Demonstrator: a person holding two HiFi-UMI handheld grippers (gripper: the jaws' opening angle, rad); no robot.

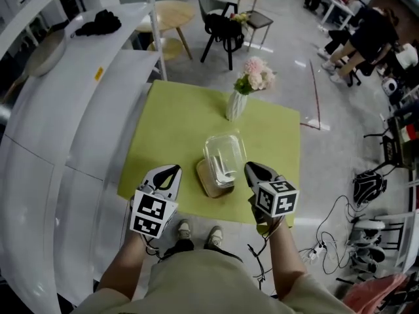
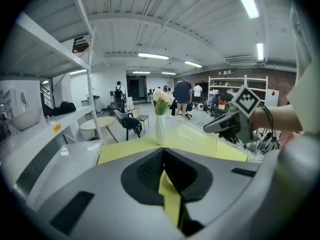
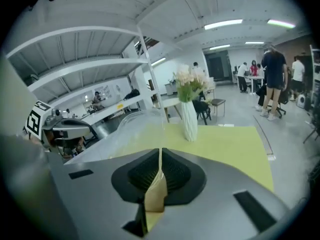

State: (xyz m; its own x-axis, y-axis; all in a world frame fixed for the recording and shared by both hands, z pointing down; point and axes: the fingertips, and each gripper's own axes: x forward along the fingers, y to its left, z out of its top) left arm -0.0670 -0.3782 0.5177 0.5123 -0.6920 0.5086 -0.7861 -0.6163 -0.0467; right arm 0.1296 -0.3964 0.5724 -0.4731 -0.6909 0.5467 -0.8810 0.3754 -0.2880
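Yellow-green table (image 1: 171, 120) below, and the clear-lidded food box (image 1: 211, 179) sits by its near edge, lid already tipped up, with left gripper (image 1: 174, 170) and right gripper (image 1: 250, 167) close on either side, both clenched shut and empty.

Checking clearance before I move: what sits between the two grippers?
A tan container with a clear lid sits between the left gripper and the right gripper, as the head view shows.

What the clear container (image 1: 222, 154) holds — too blurred to tell; black bundle (image 1: 98, 23) on shelf (image 1: 134, 13) — unidentifiable.
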